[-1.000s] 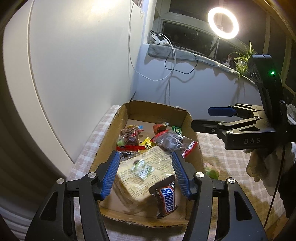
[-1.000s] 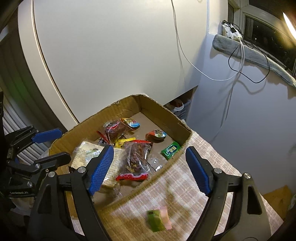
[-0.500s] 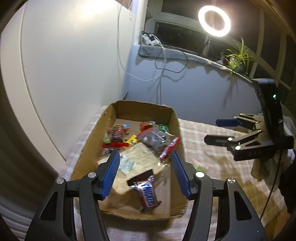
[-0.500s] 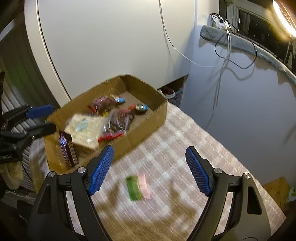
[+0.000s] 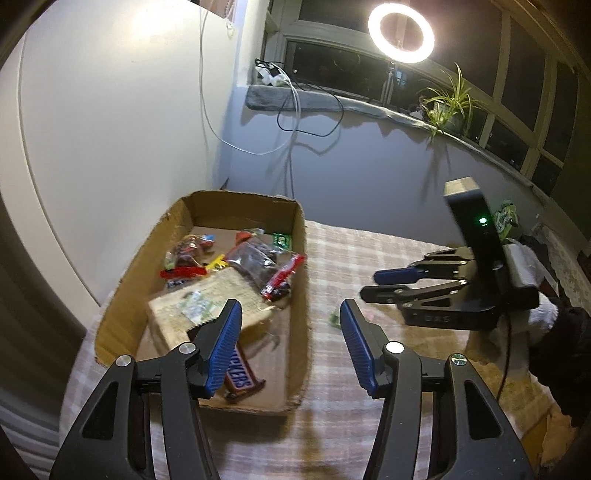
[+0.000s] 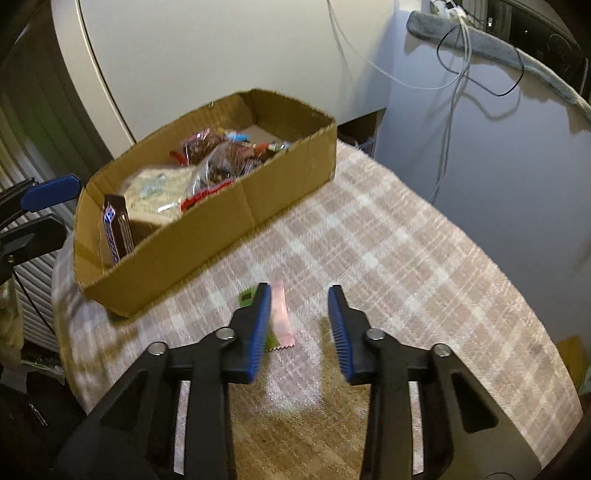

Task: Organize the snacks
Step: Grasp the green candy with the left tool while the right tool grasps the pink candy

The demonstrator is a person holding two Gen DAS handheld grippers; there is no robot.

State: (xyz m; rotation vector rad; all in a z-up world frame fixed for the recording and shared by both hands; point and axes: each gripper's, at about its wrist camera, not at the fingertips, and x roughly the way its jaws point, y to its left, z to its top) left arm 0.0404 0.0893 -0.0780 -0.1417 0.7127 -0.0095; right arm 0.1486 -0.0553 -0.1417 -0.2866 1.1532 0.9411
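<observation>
A cardboard box on the checked tablecloth holds several snacks, among them a Snickers bar and a flat beige packet. A pink and green candy packet lies loose on the cloth beside the box. My right gripper is open and empty just above it, the left finger over its green edge. My left gripper is open and empty over the box's near right corner. The right gripper shows in the left wrist view.
The round table's edge curves at the right. A white wall panel stands behind the box. Cables hang from the windowsill. A ring light and a plant are at the window.
My right gripper has dropped toward the loose candy packet and its jaws have narrowed. My left gripper has drawn back and to the right, off the box's middle.
</observation>
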